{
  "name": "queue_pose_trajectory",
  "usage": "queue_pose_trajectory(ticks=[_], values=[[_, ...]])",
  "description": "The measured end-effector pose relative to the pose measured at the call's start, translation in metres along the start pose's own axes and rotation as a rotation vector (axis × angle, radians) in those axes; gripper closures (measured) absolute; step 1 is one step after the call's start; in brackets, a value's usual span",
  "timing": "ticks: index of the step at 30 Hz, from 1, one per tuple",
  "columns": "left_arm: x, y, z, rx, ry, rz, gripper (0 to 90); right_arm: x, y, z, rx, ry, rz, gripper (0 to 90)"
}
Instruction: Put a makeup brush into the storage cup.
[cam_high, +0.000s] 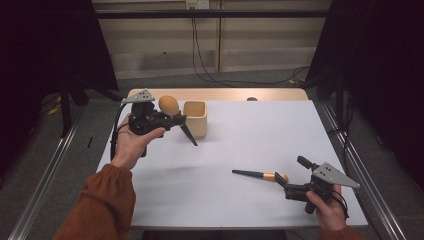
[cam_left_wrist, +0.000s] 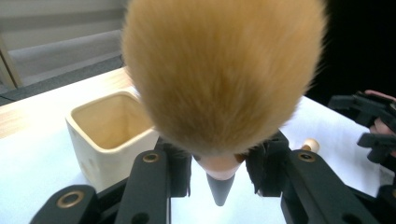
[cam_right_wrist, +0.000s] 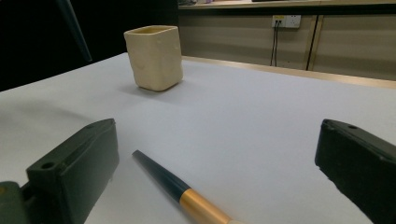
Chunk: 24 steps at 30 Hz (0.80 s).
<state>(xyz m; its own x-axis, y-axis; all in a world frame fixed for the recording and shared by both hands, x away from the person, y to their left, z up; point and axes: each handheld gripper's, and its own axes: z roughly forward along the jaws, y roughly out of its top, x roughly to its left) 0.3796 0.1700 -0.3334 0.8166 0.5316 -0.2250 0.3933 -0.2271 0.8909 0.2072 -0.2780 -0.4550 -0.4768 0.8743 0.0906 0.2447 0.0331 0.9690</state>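
Dim room with dark flanks, the white worktop (cam_high: 240, 150) evenly lit from above under soft shadows, while the close brush head (cam_left_wrist: 224, 70) blurs out of focus.

My left gripper (cam_high: 176, 121) has its jaws clamped on the large makeup brush (cam_high: 169, 105) at the ferrule; its fluffy tan head tilts up toward eleven o'clock and its dark tapered handle slants down toward five, clear of the table. The cream square cup (cam_high: 195, 118) stands upright and empty just at the brush's three o'clock. The second brush (cam_high: 256, 174), dark handle and gold ferrule, lies flat between my right gripper (cam_high: 281, 179)'s spread jaws, handle pointing to nine o'clock.
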Motion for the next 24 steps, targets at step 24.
queue_pose_trajectory(ticks=[24], values=[[0.022,0.033,0.012,-0.08,0.109,0.038,64.4,0.0,0.0,0.001,-0.002,0.001,0.005,0.0]])
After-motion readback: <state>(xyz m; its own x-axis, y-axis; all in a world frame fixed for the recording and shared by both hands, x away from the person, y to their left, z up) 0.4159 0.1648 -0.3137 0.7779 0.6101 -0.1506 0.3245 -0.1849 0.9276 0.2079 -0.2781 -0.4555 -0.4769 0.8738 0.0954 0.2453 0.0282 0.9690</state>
